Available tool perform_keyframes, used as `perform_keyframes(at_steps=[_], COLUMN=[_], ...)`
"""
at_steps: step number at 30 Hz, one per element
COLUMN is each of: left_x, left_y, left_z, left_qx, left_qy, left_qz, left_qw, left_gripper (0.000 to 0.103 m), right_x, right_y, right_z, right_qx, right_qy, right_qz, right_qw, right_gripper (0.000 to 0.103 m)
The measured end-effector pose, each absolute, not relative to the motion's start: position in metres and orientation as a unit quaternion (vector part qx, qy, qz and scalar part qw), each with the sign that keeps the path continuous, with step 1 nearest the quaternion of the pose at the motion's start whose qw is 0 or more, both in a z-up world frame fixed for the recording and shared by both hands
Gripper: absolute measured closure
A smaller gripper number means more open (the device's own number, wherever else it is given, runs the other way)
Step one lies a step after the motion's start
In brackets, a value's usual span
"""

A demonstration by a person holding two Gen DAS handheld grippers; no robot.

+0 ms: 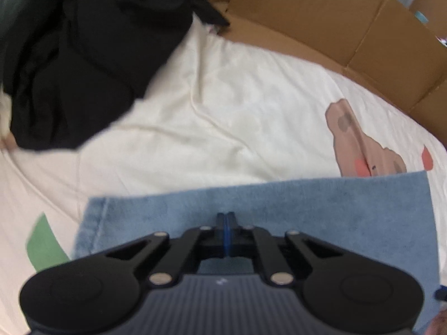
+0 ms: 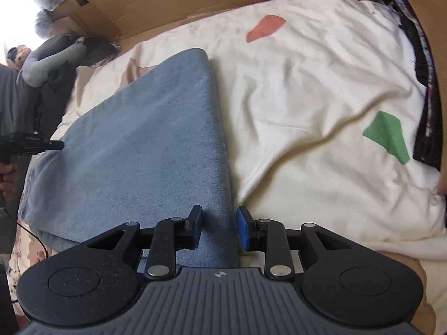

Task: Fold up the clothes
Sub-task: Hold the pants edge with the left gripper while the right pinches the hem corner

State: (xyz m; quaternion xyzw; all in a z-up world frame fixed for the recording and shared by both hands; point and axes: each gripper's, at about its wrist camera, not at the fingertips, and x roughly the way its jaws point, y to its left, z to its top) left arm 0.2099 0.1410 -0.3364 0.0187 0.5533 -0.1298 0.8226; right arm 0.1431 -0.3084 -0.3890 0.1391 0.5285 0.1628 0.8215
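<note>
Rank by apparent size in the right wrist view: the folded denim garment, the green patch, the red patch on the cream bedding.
1. Folded denim garment, by far the largest, though nearest the camera.
2. Green patch.
3. Red patch, slightly smaller but farther off, so that order is unsure.

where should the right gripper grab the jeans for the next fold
Probably the near folded edge of the jeans, where the right gripper already hangs open. Come in low from the bedsheet side: that edge is thick, straight and exposed.
</note>
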Motion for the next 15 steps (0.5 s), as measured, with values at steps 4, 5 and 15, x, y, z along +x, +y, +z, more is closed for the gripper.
perform_keyframes(at_steps=[4,5,15], left_x=[0.209,0.207,0.188], left_y=[0.144,0.143,0.115], left_z=[-0.334,-0.332,-0.319], left_qx=[0.007,0.01,0.014], left_qy=[0.556,0.557,0.543], left_qz=[-0.13,-0.132,-0.164], left_qw=[0.821,0.82,0.824], left_gripper=[0.099,0.099,0.095], right_x=[0.142,0.143,0.146], right_y=[-0.311,-0.314,-0.326], right_z=[-0.391,-0.393,-0.409], right_qx=[0.139,0.15,0.231], right_qy=[0.536,0.542,0.565], right_qz=[0.162,0.154,0.168], right_qw=[0.817,0.812,0.774], right_gripper=[0.058,0.058,0.059])
